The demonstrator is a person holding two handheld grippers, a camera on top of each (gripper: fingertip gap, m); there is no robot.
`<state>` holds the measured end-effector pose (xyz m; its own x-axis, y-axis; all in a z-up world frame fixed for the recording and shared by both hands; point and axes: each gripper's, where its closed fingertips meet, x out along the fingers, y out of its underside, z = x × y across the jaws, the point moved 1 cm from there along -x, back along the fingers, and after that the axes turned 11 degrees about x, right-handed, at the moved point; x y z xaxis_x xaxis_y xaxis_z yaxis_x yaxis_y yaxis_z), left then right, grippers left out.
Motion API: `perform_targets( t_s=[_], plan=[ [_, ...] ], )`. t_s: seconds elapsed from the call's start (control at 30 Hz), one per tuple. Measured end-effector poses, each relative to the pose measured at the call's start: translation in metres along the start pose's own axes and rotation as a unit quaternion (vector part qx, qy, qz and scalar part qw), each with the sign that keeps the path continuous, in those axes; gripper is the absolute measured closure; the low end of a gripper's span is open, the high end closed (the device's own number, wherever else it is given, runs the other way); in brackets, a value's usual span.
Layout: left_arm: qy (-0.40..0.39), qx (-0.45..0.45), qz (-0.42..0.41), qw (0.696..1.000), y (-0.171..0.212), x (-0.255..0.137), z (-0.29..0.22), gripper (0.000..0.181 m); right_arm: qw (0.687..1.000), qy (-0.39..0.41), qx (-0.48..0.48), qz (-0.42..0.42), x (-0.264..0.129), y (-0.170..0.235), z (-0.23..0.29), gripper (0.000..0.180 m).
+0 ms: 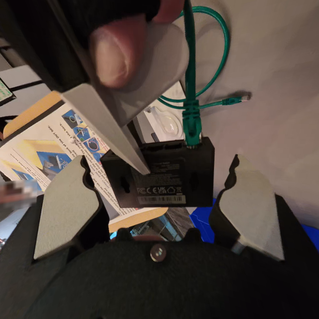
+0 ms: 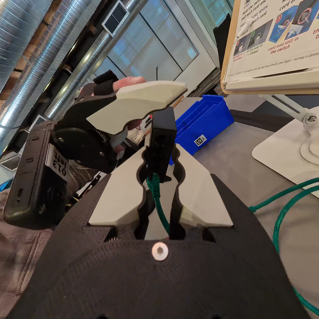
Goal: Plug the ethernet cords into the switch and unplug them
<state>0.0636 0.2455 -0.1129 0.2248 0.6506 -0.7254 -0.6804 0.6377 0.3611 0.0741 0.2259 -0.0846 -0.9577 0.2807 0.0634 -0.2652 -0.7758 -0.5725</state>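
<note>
The black switch (image 1: 158, 181) is off the table, its underside towards the left wrist camera. A green ethernet cord's plug (image 1: 192, 131) sits in a port at one end of it. The cord's other plug (image 1: 241, 99) lies loose on the table. My left gripper (image 1: 159, 156) is wide open, one finger at each side of the switch and not touching it. My right gripper (image 2: 160, 151) is shut on the switch (image 2: 163, 138), which stands on edge between its tips; the plug (image 2: 153, 183) and cord run back between its fingers. One right finger (image 1: 120, 138) lies across the switch's underside.
A blue bin (image 2: 203, 120) stands on the grey table (image 2: 233, 172) behind the switch. An instruction sheet on a board (image 2: 276, 43) with a white stand base (image 2: 284, 146) is at the right. The green cord (image 2: 284, 207) loops across the table. The left gripper's finger (image 2: 138, 103) hangs above the switch. The grippers are tip to tip, or close to it.
</note>
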Motion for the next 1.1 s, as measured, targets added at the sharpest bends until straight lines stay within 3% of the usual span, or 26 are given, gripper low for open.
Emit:
perform_targets(
  t_s=[0.23,0.53,0.7,0.83,0.93,1.1],
  plan=[
    [0.046,-0.016,0.055,0.997,0.003,0.006,-0.005,0.052,1.000,0.006,0.002,-0.004,0.002,0.002,0.003,0.156],
    [0.068,-0.052,0.013,0.996,-0.002,0.007,-0.003,0.053,1.000,0.003,-0.002,-0.019,-0.001,-0.002,0.003,0.154],
    [0.109,-0.093,-0.009,0.990,0.008,0.005,-0.009,0.055,0.999,0.020,-0.023,-0.030,-0.014,-0.014,0.001,0.130],
    [0.154,-0.135,-0.048,0.978,0.016,0.002,-0.014,0.055,0.994,0.045,-0.087,-0.040,-0.031,-0.022,0.009,0.127],
    [0.185,-0.163,-0.080,0.966,0.021,-0.002,-0.016,0.055,0.978,0.091,-0.187,-0.029,-0.041,-0.022,0.019,0.126],
    [0.256,-0.176,-0.125,0.942,0.028,-0.015,-0.028,0.053,0.900,0.120,-0.417,0.052,-0.045,-0.001,0.048,0.139]
  ],
)
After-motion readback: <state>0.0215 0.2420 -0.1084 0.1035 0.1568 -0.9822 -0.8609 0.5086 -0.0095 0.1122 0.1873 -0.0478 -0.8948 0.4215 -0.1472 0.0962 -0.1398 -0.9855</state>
